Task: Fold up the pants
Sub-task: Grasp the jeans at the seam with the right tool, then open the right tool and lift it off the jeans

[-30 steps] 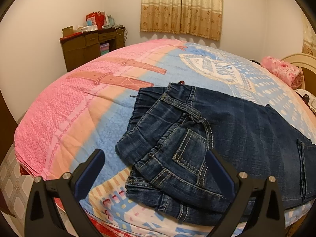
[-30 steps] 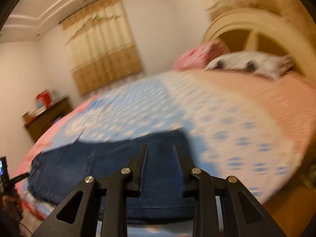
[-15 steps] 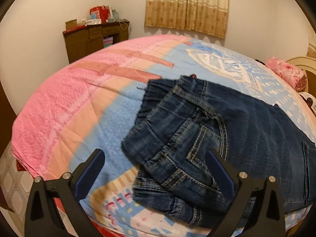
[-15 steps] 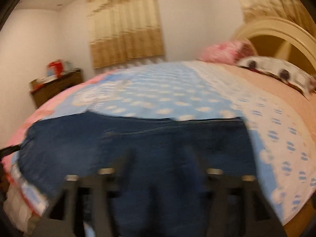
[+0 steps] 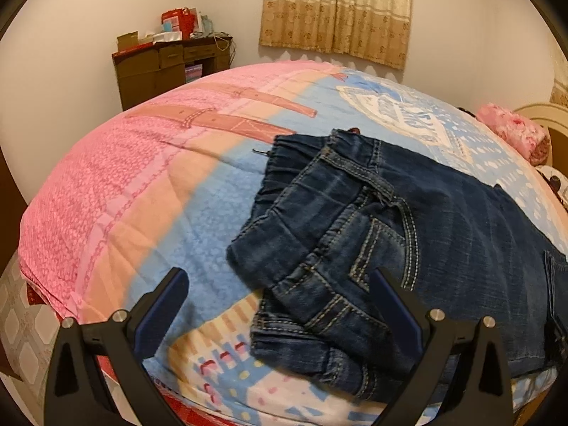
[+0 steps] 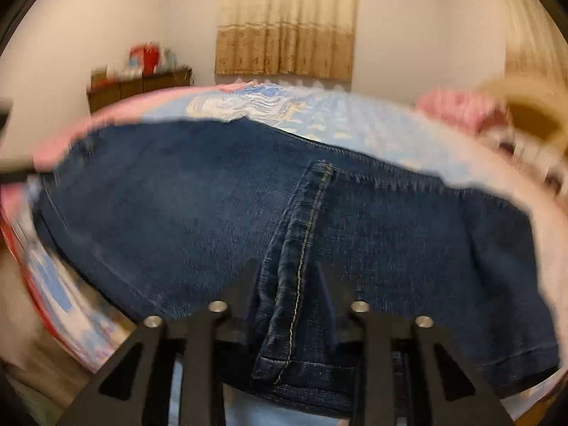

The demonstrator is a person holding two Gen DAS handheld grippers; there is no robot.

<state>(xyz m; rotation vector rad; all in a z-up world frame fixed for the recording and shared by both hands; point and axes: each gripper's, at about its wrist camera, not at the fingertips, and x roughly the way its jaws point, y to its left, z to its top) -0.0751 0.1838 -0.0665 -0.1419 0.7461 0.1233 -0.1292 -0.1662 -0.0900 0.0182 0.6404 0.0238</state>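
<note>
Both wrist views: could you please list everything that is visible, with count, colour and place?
jeans: one pair, dark blue, lying on the near side of the bed, waistband end toward the left gripper
bedspread: one, pink, peach and light blue, covering the bed
pillow: one, pink floral, at the head of the bed
headboard: one, cream, behind the pillow
desk: one, dark brown, against the far wall, red and white items on top
curtain: one, beige and tan, on the far wall
left gripper: one, black with blue pads, open, above the waistband end
right gripper: one, black, jaws narrow, either side of a stitched seam near the hem; the grip cannot be confirmed
</note>
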